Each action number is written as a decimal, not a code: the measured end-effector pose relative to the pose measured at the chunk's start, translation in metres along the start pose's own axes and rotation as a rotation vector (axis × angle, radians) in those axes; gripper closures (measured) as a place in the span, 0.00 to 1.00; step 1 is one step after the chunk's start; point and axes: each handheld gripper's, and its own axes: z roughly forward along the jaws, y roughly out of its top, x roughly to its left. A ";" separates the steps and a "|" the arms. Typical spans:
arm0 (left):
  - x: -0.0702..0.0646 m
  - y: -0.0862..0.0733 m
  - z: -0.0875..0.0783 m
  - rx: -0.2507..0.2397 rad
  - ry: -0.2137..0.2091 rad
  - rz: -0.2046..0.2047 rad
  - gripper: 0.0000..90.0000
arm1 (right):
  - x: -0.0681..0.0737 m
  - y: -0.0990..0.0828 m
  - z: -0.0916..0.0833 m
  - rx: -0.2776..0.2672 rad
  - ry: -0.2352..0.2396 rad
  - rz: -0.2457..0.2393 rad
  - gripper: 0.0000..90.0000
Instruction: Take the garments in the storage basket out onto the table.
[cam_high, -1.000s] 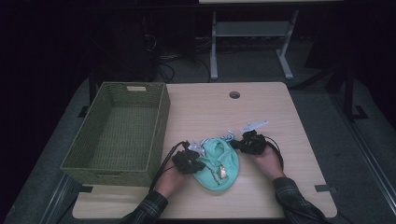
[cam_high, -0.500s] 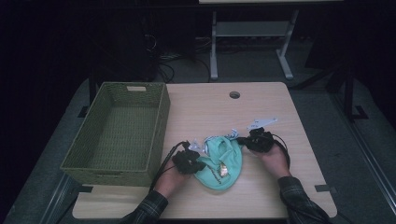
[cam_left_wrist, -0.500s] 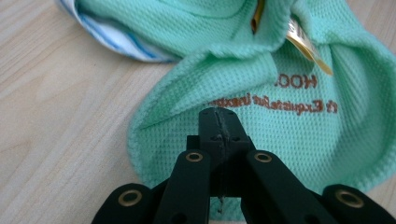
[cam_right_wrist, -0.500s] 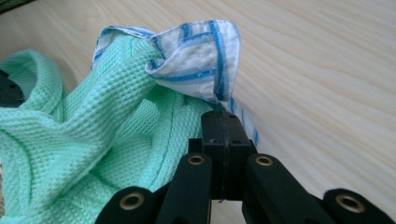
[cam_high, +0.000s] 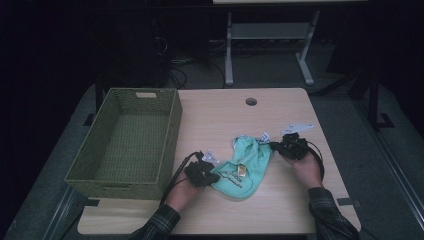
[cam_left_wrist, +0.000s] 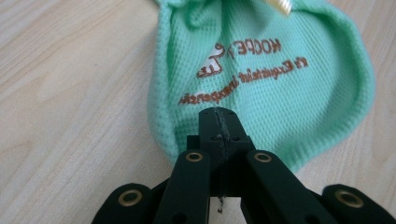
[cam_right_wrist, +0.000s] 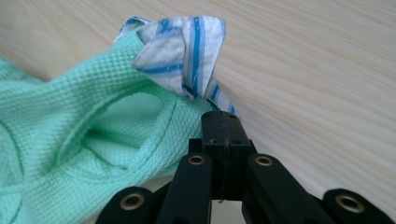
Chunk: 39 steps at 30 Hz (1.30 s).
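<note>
**Two grippers hold a green garment on the worktop**

Near left, the left gripper (cam_high: 206, 172) is clenched on the hem of a mint-green, waffle-knit shirt (cam_high: 245, 162). Farther right, the right gripper (cam_high: 285, 146) is clenched on its blue-striped collar (cam_right_wrist: 187, 51). The shirt lies stretched between them. A woven basket (cam_high: 170, 135) stands left, empty.

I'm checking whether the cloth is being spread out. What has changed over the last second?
The right gripper, shut on the green shirt near its striped collar, has moved to the right, drawing that end out so the shirt lies longer across the table. The left gripper stayed where it was, shut on the shirt's other end. The basket has not moved.
</note>
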 end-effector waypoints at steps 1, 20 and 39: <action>0.000 0.000 0.000 0.000 0.000 0.000 1.00 | 0.000 0.000 0.000 0.000 0.000 0.000 1.00; -0.001 0.000 0.000 0.006 0.008 0.008 1.00 | -0.009 0.007 -0.024 -0.053 0.057 0.019 0.86; -0.002 0.001 0.001 -0.005 0.010 0.003 1.00 | 0.014 0.054 -0.007 -0.022 0.143 -0.056 0.85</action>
